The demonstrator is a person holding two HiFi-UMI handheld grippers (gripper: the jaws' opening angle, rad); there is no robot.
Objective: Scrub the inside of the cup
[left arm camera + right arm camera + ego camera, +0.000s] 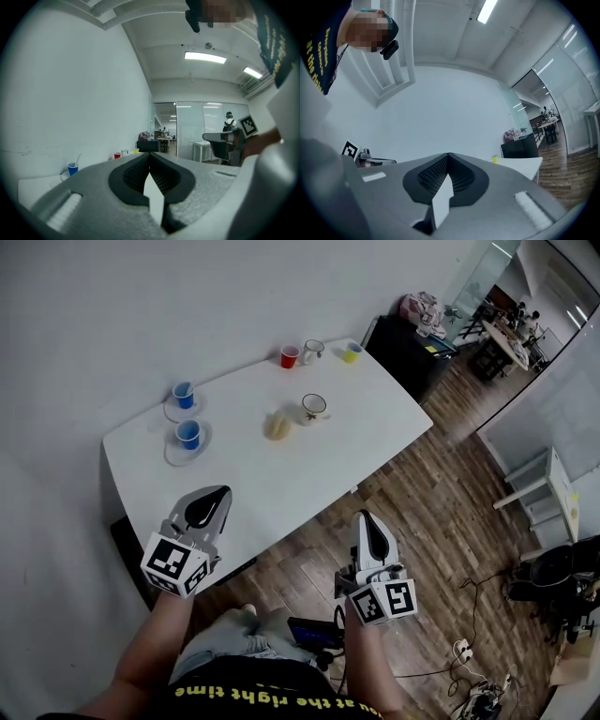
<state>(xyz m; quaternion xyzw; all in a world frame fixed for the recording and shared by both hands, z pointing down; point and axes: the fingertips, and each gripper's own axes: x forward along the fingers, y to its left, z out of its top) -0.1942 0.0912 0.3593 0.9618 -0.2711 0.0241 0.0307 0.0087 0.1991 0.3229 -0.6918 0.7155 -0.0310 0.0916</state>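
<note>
Cup [314,407] is sitting on the worktop [253,493] beside the sponge [277,425], well apart from left hand-held gripper [211,504] and right hand-held gripper [372,531], both pressed together empty, so I'm thinking sponge in one, other steadying the cup.

light: bright, even, from ceiling strip lights [205,57] | shadows: soft | gripper views: fisheye, dark vignetted corners | focus: sharp

White table [281,486] bearing cups [313,408], sponge [277,426]
</note>
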